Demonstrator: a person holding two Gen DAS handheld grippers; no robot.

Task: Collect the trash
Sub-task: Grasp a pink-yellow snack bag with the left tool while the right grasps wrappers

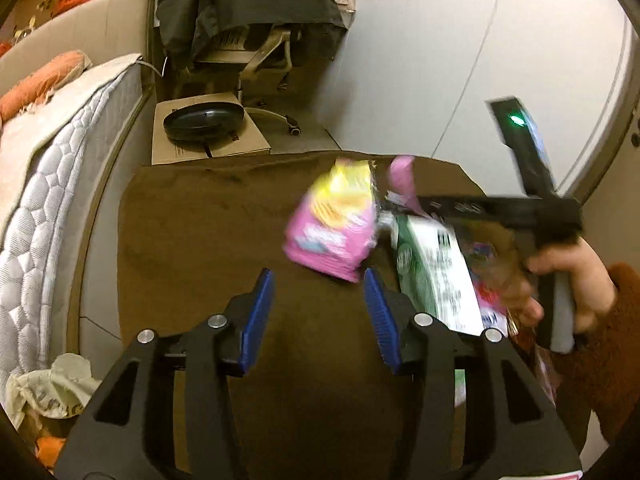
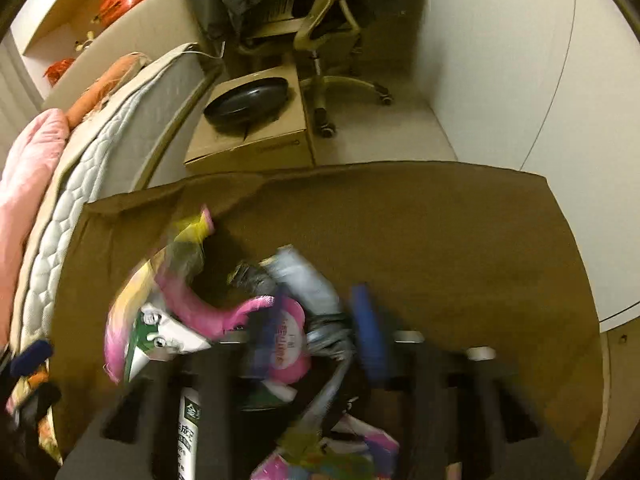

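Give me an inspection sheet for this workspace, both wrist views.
Surface: brown cloth-covered table.
Job's things: pink-and-yellow snack bag; green-and-white printed pack; blurred wrappers beside them.
Clutter: nothing seen besides the trash.
Grippers: left gripper open, nothing between its pads; right gripper blurred, shut, wrappers crowding its fingers, grip unclear.
Cables: white cord by the quilted mattress.
Surroundings: black round pan on cardboard box; office chair.

Quilted mattress [image 1: 48,184], office chair [image 2: 320,40], cardboard box [image 1: 208,140], pale floor [image 1: 440,60]
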